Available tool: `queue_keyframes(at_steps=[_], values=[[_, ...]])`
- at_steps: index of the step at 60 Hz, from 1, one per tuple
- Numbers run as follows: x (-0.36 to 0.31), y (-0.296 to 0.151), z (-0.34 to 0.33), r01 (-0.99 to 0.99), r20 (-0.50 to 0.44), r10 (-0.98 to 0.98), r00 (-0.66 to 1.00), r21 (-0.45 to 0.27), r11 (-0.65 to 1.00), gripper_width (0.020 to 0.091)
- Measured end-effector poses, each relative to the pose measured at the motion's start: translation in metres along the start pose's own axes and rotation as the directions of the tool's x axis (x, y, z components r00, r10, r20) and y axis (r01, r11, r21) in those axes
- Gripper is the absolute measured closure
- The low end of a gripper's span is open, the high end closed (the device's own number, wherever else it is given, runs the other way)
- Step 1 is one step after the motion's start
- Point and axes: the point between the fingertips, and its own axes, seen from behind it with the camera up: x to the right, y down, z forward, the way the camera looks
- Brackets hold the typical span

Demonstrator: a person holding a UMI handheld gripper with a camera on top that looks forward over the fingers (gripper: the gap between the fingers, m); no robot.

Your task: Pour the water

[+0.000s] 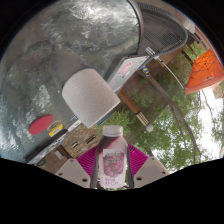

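A small clear bottle (113, 158) with a white cap and a pink label stands between my gripper's (113, 165) two fingers, whose magenta pads (88, 161) press on both of its sides. The bottle is held, tilted with the whole view. Just beyond its cap sits a white cup (90, 97) on a grey metallic table (50, 60), its open mouth not visible from here.
A red and yellow object (46, 126) lies on the table near the cup. A pale flat item with a pink edge (127, 68) rests beyond the cup. An orange thing (203, 68), dark poles and green trees fill the far side past the table edge.
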Motion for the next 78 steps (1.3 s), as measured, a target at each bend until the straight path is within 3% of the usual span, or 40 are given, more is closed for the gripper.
queue_keyframes(at_steps=[4, 8, 12, 16, 22, 27, 33, 37, 40, 48, 50, 54, 67, 76, 78], values=[[0.024, 0.019, -0.003, -0.170, -0.054, 0.168, 0.984, -0.028, 0.985, 0.0667], [0.056, 0.053, -0.004, -0.476, -0.160, 0.463, 0.872, -0.058, 0.877, 0.0667], [0.070, 0.099, -0.015, -0.804, -0.279, 0.764, 0.581, -0.049, 0.593, 0.0667], [0.049, 0.120, -0.020, -0.988, -0.315, 0.939, 0.140, 0.017, 0.153, 0.0666], [-0.008, 0.094, -0.015, -0.873, -0.191, 0.852, -0.487, 0.079, -0.481, 0.0667], [-0.051, 0.064, -0.004, -0.686, -0.133, 0.675, -0.726, 0.060, -0.726, 0.0666], [-0.098, 0.022, 0.003, -0.647, -0.117, 0.640, -0.759, 0.031, -0.762, 0.0667], [-0.111, 0.028, 0.011, -0.653, -0.114, 0.650, -0.752, -0.013, -0.758, 0.0666], [-0.128, -0.001, 0.013, -0.640, -0.101, 0.638, -0.763, -0.021, -0.768, 0.0665], [-0.140, 0.003, 0.018, -0.633, -0.091, 0.636, -0.766, -0.060, -0.772, 0.0654], [-0.135, 0.009, 0.018, -0.648, -0.079, 0.648, -0.757, -0.032, -0.761, 0.0649], [-0.145, -0.007, 0.014, -0.664, -0.067, 0.664, -0.744, -0.025, -0.747, 0.0638], [-0.139, 0.010, 0.011, -0.656, -0.078, 0.655, -0.752, -0.018, -0.755, 0.0637], [-0.137, 0.014, 0.009, -0.649, -0.085, 0.650, -0.755, -0.042, -0.759, 0.0526], [-0.139, 0.013, 0.004, -0.649, -0.088, 0.653, -0.752, -0.071, -0.757, 0.0467]])
